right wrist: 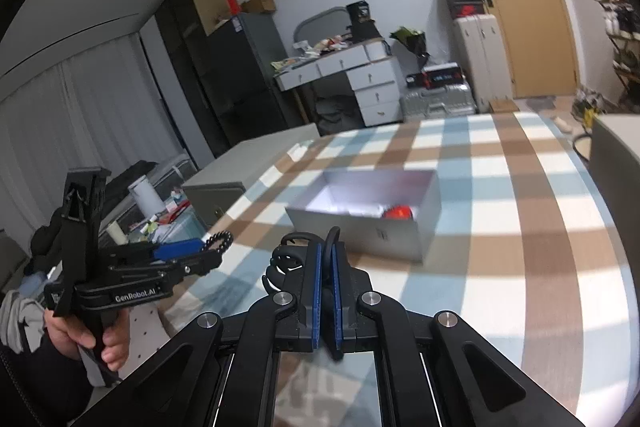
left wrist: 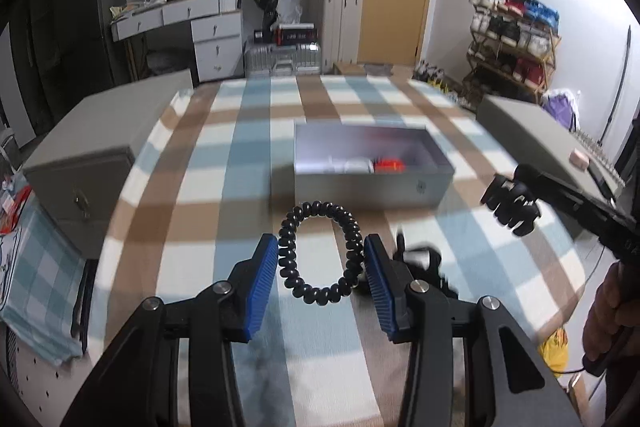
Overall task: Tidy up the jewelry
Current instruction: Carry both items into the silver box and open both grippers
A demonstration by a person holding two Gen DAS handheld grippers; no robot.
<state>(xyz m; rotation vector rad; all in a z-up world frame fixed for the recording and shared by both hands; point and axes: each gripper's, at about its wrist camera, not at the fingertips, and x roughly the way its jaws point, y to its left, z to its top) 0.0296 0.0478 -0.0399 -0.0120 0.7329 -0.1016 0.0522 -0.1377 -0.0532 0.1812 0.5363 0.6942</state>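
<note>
We are looking along two handheld grippers above a table covered in a checked cloth (left wrist: 224, 131) of blue, brown and white squares.

From the left wrist camera, our left gripper (left wrist: 321, 269) holds a black spiral coil band (left wrist: 320, 251), a ring of tight glossy loops. The band sits between the two blue ribbed pads (left wrist: 262, 287), touching both at its sides, with the pads a moderate width apart and pressed against it. The ring is lifted off the cloth and stands roughly upright facing us.

Beyond it, near the middle of the table, lies an open grey box (left wrist: 372, 187). Inside we can make out a red item (left wrist: 388, 165) beside something white (left wrist: 354, 165); both are too blurred to name.

To the right in that view, our right gripper (left wrist: 510, 203) hangs above the cloth with a black claw hair clip (left wrist: 510, 205) at its tip. From the right wrist camera, the right gripper's blue pads (right wrist: 318, 291) are nearly together, pinching a thin black part of the clip, whose curved teeth (right wrist: 288, 259) stick out to the left.

A dark blurred object (left wrist: 420, 255) lies on the cloth just right of the left gripper's fingers; we cannot tell what it is.

Grey cabinets (left wrist: 80, 183) stand at both sides of the table.
</note>
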